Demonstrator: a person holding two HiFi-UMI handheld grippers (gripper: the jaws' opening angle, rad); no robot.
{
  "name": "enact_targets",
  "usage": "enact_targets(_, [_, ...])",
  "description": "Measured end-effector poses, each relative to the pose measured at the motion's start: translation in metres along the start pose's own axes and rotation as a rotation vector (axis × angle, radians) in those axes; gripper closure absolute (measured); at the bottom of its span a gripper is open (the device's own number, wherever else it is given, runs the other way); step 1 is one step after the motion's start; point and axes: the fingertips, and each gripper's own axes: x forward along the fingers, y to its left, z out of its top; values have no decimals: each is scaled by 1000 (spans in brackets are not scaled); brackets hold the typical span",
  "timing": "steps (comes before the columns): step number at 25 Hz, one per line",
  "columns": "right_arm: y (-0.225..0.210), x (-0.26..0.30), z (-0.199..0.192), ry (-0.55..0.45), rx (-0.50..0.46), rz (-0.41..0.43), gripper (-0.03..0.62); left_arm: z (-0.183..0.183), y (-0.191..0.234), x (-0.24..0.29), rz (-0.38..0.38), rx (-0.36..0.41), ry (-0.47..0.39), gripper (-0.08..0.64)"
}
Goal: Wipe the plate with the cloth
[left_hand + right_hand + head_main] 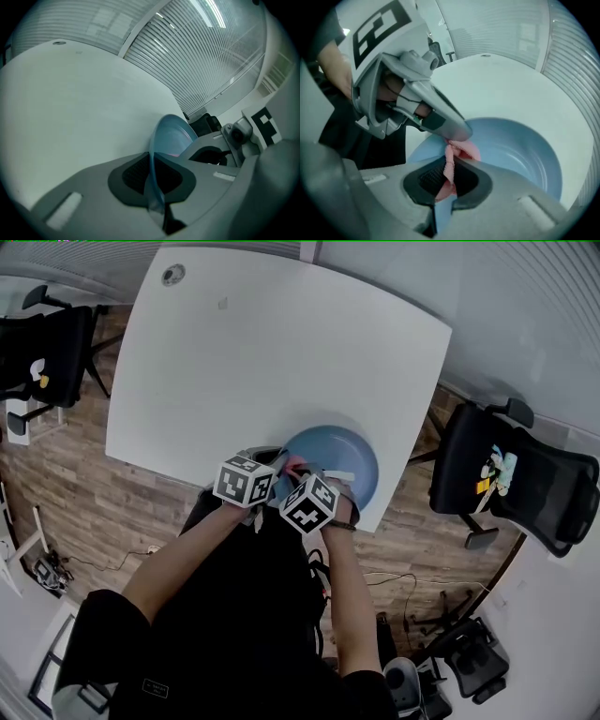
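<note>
Grips the near rim of the blue plate (pixel 173 136) in the left tongs (pixel 154 190), shut on it. Pinches a fold of the pink cloth (pixel 461 150) in the right tongs (pixel 447 180), closed, over the plate's near side. Keeps the plate by the near right edge of the white surface (pixel 281 362). Risks skidding it off if the rim grip slips under rubbing. May lose the thinly held cloth. Cannot tell whether cloth touches plate.

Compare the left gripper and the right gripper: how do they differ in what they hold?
The left gripper is shut on the blue plate's thin rim; the right gripper is shut on the crumpled pink cloth. The left gripper's load is rigid; the right gripper's is soft and lies on the plate. Both are closed, side by side.
</note>
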Motion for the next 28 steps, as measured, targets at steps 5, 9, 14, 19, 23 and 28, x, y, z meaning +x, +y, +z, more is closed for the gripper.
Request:
enact_targets(5, [-21,-6,2,6,-12,-17,569,3,0,1,-3,13,5,543])
enact_targets(9, [-45,-15,2,-14,26,-66,569,2,-1,1,-4,15,8,543])
enact_targets(14, [-74,-24,4,-47,80,-104,569,2,-1,1,-5,9,6,543])
enact_targets(19, [-98,-31,2,-47,93,-177,569,2,-1,2,-5,1,4,543])
enact_targets(23, [-118,-38,-3,-55,117,-249,569,1,-2,2,-22,-32,-1,543])
enact_targets(28, [-131,-46,-13,-68,149,-310,569,3,-2,2,-8,-25,-17,543])
